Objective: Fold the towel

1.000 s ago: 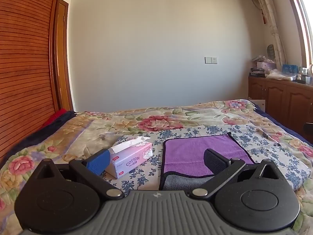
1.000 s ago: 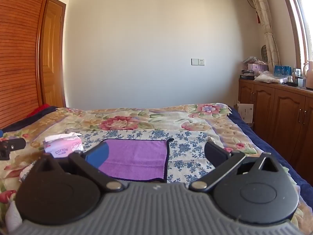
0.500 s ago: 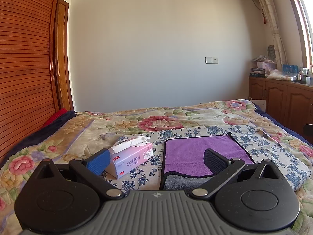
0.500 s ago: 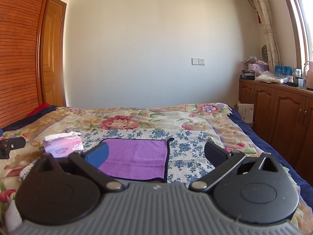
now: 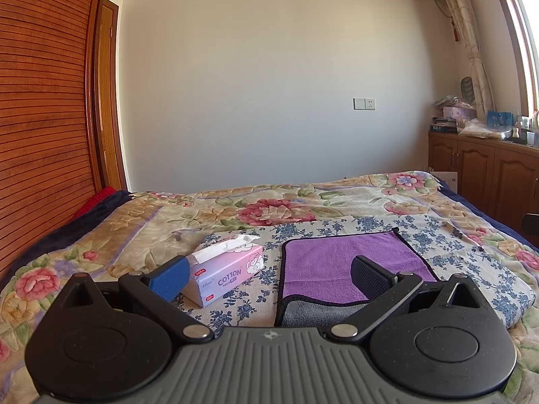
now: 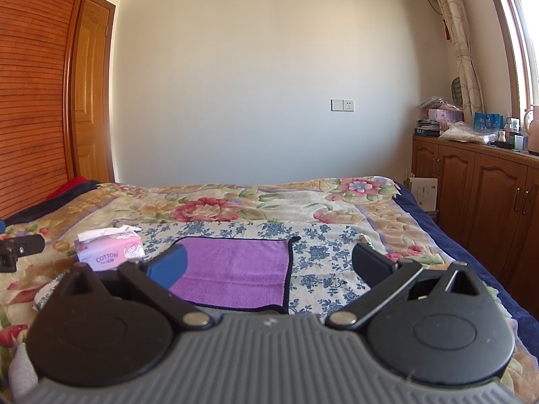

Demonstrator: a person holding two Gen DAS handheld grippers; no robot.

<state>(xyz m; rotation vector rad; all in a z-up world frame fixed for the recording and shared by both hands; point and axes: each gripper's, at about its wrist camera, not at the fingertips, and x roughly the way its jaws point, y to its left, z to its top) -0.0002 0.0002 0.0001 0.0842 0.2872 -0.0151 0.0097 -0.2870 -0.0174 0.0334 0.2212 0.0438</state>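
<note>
A purple towel (image 5: 337,262) with a dark border lies flat on the flowered bedspread, its near edge turned up to show a grey underside (image 5: 316,316). It also shows in the right wrist view (image 6: 235,269). My left gripper (image 5: 269,274) is open and empty, held above the bed just short of the towel's near left part. My right gripper (image 6: 269,266) is open and empty, above the towel's near right part. Neither touches the towel.
A pink tissue box (image 5: 229,272) stands left of the towel, also visible in the right wrist view (image 6: 107,252). The bed (image 5: 101,235) stretches to the far wall. Wooden cabinets (image 6: 478,195) with clutter line the right; a wooden wardrobe (image 5: 40,134) is at the left.
Both views have shifted very slightly; the grippers stay open and the towel has not moved.
</note>
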